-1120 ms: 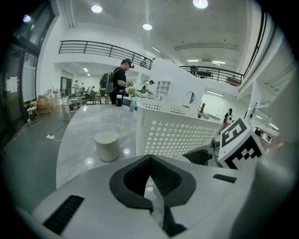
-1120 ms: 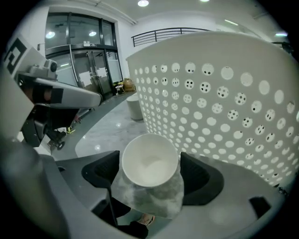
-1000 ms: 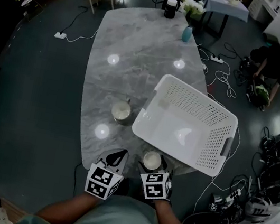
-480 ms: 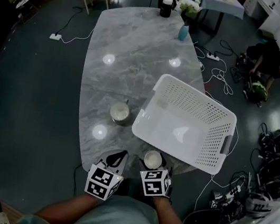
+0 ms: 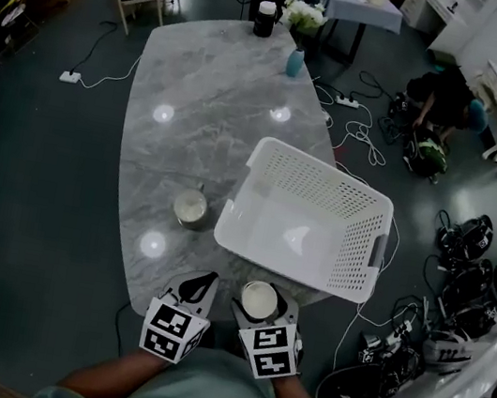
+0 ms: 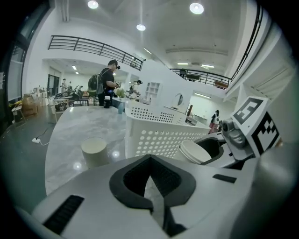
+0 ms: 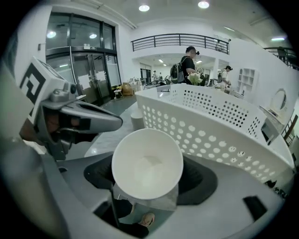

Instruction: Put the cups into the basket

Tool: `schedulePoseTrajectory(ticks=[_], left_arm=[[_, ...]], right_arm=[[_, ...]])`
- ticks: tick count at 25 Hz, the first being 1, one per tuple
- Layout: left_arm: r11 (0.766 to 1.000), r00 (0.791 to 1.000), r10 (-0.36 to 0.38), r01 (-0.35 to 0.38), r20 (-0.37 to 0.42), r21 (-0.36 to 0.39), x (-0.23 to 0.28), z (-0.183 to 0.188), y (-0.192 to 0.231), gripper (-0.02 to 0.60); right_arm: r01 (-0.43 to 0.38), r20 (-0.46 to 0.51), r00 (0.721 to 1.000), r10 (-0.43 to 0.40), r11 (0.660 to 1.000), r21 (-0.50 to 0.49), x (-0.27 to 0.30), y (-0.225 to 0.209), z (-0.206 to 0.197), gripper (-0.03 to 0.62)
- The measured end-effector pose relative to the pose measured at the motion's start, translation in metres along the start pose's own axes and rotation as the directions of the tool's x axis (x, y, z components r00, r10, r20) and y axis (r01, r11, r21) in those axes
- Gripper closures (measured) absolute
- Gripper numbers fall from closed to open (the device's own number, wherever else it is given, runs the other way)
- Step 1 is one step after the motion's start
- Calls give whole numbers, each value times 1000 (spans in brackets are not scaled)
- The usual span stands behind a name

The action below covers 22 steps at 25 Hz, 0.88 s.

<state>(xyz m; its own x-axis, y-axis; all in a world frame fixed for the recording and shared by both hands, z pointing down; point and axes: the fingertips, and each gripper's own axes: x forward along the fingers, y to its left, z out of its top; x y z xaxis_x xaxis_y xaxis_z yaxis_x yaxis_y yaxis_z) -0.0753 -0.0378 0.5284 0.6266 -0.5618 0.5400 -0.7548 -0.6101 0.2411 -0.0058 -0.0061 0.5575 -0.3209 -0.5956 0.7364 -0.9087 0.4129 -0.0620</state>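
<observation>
Along the near rim of the marble counter [image 5: 203, 80], at 6 o'clock in the head view, the two claws sit side by side just in front of the person's body. The right claw [image 5: 259, 298] is clamped on a white cup [image 7: 147, 163], its dark pads pressing the cup's sides. The cup's open mouth is turned toward that claw's camera and its pale inside is plainly visible. Whether its base touches the counter cannot be told.

The left claw [image 6: 149, 158] is at 9 o'clock from the right one, close beside it but apart. Its jaws are drawn together with the tips meeting, and only the counter surface shows through the gap between the pads.

A white perforated basket [image 5: 354, 250] rests on the counter at 1 o'clock from the held cup, near it, with one corner pointing toward the claws. Neither cup is in it.

A second cup [image 5: 190, 206] stands upright on the counter at 11 o'clock from the left claw. It is just beside the basket's 9 o'clock wall and does not touch it.

At the counter's far end, toward 12 o'clock, stand a blue vase [image 5: 295, 61] with white flowers and a dark jar [image 5: 265, 18] beside it. Cables trail across the floor at 2 o'clock.
</observation>
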Motion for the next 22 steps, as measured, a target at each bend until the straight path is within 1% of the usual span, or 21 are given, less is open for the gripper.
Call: schedulePoseTrajectory(ticks=[3,8,12,15,17,19,22], left_arm=[[999,999,-39,39,13,16,-1,13,-9,581],[994,993,-103,101,64,40,-10,41,-23,581],[990,987,-132,128,91,53,-19,59,-28,582],[990,985,-132,126,111,58,-19,76,-29,581],[992,985,-123,117,124,53,-16,84,-34,581],[994,985,-106,100,136,51,-11,91,-41,581],[997,987,-66,59,149,48,2,105,-49,581]], right_arm=[[-4,28,1000,3,1000,16,-20,3,13,227],[-9,85,996,7,1000,20,-52,10,38,230],[-31,132,991,29,999,17,-75,15,58,233],[-49,181,982,47,999,10,-85,9,79,235],[-50,216,975,47,999,6,-92,-4,89,235],[-38,246,968,37,999,-3,-97,-24,98,235],[-7,277,961,8,1000,-4,-100,-68,112,237]])
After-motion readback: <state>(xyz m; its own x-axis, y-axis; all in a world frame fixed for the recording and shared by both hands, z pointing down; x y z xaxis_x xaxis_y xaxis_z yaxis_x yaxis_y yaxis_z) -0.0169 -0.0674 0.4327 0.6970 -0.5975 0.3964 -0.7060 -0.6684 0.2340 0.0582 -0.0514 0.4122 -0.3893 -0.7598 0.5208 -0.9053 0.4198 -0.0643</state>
